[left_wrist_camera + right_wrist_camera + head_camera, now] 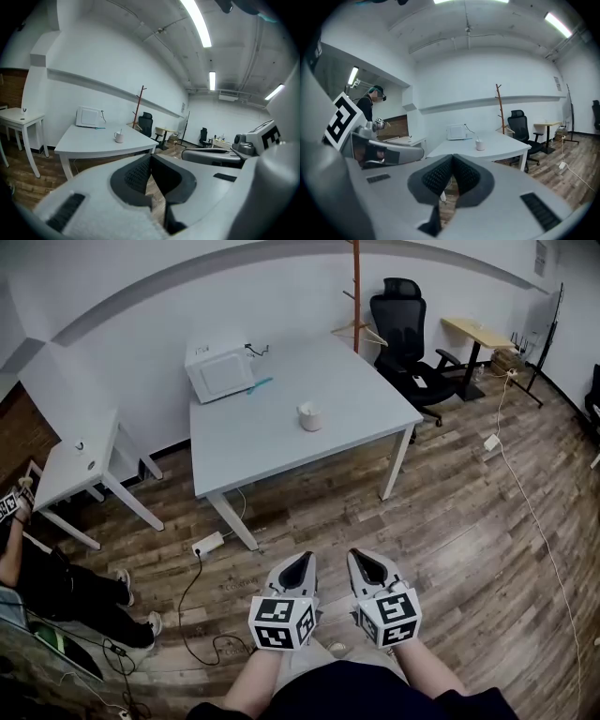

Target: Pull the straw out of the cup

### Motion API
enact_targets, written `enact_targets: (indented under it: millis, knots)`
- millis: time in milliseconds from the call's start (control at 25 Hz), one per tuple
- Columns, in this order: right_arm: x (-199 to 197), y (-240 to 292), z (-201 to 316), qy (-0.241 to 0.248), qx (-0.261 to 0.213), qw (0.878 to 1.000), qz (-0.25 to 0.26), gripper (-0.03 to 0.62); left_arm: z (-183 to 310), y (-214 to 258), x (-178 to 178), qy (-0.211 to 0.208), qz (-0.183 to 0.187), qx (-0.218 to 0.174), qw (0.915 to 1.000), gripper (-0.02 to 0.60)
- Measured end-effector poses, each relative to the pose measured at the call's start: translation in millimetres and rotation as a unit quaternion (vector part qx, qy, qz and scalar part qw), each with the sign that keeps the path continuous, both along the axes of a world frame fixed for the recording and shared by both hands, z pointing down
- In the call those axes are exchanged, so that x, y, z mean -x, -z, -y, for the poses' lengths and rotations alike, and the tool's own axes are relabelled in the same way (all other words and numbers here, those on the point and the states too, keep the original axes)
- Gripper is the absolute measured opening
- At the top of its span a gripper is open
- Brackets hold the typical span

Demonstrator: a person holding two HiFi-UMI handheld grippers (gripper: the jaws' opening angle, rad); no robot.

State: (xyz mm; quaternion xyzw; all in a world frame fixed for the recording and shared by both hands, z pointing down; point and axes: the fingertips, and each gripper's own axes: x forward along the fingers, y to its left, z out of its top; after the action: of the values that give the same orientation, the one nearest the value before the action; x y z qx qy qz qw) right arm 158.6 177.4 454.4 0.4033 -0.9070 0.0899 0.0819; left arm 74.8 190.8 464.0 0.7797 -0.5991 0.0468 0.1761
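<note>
A wood-floored office, with the white table [272, 442] well ahead of the person. The left gripper [297, 568] and right gripper [367, 566] are held low by the body, jaws pressed together on nothing. The cup [309, 416] stands near the table's middle, so closing in likely comes first. Then steady the cup with one gripper, open the other and pinch the straw [477, 139] high. In the head view the straw is too small to make out, and how deep it sits is hidden.

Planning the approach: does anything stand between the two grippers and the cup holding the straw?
Nothing visible does. Only floor and the table edge separate the left gripper and right gripper from the cup; the microwave sits farther back.
</note>
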Motion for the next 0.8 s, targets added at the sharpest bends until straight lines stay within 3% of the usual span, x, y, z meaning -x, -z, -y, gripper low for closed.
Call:
enact_targets:
  millis: [320,800]
  knots:
    - [-6.6,4.8,-3.5,-0.002,0.002,1.0,0.013,0.029,-0.7,2.0,-5.7,0.004,-0.004,-0.002,1.0,0.018]
    - [24.1,1.3,17.3,0.014,0.005,1.0,0.004,0.029,27.4,-2.8,20.4,0.012,-0.006,-0.001,0.9999,0.018]
